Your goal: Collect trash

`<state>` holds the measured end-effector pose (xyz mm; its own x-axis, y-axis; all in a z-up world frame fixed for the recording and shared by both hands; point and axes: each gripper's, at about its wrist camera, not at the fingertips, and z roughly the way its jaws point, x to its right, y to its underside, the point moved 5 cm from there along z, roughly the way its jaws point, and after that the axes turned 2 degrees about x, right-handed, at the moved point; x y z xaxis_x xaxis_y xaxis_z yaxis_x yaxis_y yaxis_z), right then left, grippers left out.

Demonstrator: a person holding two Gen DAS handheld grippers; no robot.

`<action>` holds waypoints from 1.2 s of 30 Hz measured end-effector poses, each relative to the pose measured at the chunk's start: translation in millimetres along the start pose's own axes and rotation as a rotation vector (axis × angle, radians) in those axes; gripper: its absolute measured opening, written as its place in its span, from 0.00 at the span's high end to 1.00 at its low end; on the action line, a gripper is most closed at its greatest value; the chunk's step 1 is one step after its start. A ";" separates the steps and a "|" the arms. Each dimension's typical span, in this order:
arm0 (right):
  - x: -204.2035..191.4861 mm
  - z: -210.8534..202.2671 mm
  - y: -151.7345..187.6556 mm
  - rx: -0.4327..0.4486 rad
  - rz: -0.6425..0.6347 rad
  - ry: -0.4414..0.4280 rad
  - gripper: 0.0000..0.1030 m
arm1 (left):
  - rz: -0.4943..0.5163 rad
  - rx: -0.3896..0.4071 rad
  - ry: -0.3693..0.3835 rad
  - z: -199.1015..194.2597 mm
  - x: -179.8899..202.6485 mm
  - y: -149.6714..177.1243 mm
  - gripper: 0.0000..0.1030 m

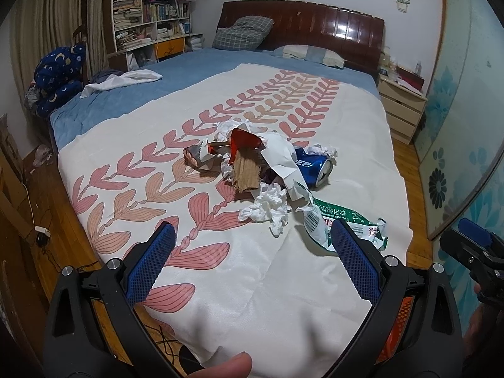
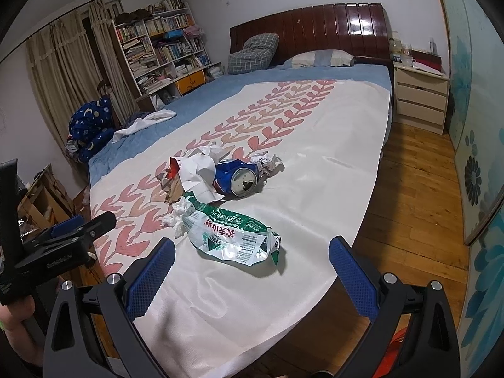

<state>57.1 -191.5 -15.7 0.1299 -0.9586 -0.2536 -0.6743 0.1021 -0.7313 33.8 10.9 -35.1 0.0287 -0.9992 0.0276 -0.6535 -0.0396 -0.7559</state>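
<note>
Blue mesh-padded fingers of my left gripper (image 1: 252, 245) stand wide apart with nothing between them, hovering over the near end of the white bedspread with pink leaf print (image 1: 201, 163). Trash sits in one loose pile on that bedspread, ahead of both grippers. From the left wrist view, the crumpled white tissue (image 1: 267, 209) lies nearest, between the two fingers' lines and a little ahead of the tips. My right-hand finger of that gripper overlaps the near edge of the crumpled green-and-white plastic wrapper (image 1: 346, 220); I cannot tell whether it touches.

Right gripper (image 2: 252, 252): fingers also spread wide, empty. In its view the same wrapper (image 2: 233, 236) lies between the fingers, just ahead of the tips, apart from both. Behind it lies the dented blue drink can (image 2: 236, 178) on its side, open end toward the camera, touching a folded white paper sheet (image 2: 201, 173) and a brown corrugated cardboard scrap (image 2: 174, 192).
</note>
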 end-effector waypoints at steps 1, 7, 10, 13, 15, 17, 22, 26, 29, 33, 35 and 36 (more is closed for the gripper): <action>1.0 3.8 0.1 -0.011 0.003 0.003 0.06 | 0.000 0.002 -0.001 -0.5 -0.9 -0.2 0.05; 0.3 36.5 -4.9 -0.074 -0.028 0.021 0.07 | -0.010 0.002 0.013 0.2 -3.7 0.6 0.05; -1.6 60.4 -8.2 -0.117 -0.046 0.025 0.07 | -0.020 0.014 0.011 -0.9 -5.8 -0.2 0.05; -5.0 93.8 -5.3 -0.190 -0.052 0.024 0.11 | -0.018 0.024 0.015 0.7 -7.4 -1.5 0.05; -8.8 115.5 -2.4 -0.231 -0.088 0.050 0.12 | -0.022 0.020 0.018 2.6 -8.7 -0.9 0.05; -8.9 131.6 0.6 -0.269 -0.106 0.078 0.12 | -0.023 0.013 0.026 5.5 -9.7 0.1 0.05; 0.0 172.5 16.1 -0.404 -0.035 0.072 0.39 | -0.025 0.005 0.034 10.9 -13.9 1.0 0.05; -0.8 185.0 17.7 -0.427 0.013 0.024 0.63 | -0.040 -0.010 0.041 15.6 -19.2 1.8 0.05; -2.7 182.3 15.1 -0.423 0.020 0.005 0.80 | -0.068 -0.042 0.059 24.2 -22.9 2.6 0.05; -2.9 167.8 12.5 -0.416 0.046 -0.038 0.83 | -0.102 -0.081 0.076 37.0 -23.9 3.3 0.05; -0.5 154.9 5.2 -0.380 0.068 -0.057 0.84 | -0.094 -0.098 0.072 45.5 -19.8 3.0 0.05; 3.1 147.5 3.0 -0.363 0.081 -0.066 0.84 | -0.085 -0.107 0.065 49.6 -17.2 3.4 0.05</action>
<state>162.7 -154.9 -112.1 0.1042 -0.9310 -0.3498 -0.8965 0.0644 -0.4384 68.6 28.1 -70.6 0.0405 -0.9902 0.1333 -0.7279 -0.1206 -0.6750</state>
